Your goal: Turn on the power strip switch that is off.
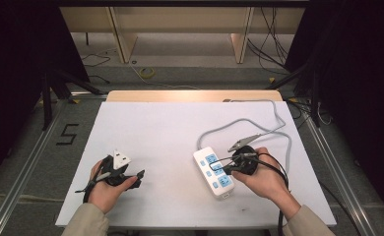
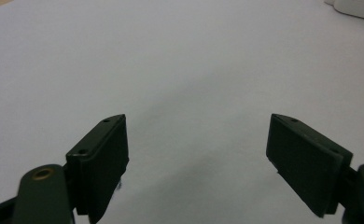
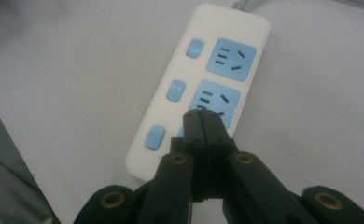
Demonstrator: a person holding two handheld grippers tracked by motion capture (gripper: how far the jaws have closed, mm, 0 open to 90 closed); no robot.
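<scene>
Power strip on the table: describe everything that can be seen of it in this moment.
The power strip is a white, plastic-looking bar with rounded corners, lying flat on the white table at the person's right. It has three blue sockets, each paired with a blue button. A grey cable leaves its far end and loops across the table. The right gripper, jaws closed, is over the socket nearest the person; contact cannot be judged.

The power strip (image 1: 213, 172) lies on the table (image 1: 155, 132), right of centre, its cable (image 1: 278, 123) running behind.

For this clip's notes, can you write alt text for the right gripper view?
The right gripper, jaws shut together, hovers over a white power strip with blue sockets and three blue switches, lying on a white table. A grey cord leaves the strip's far end.
</scene>
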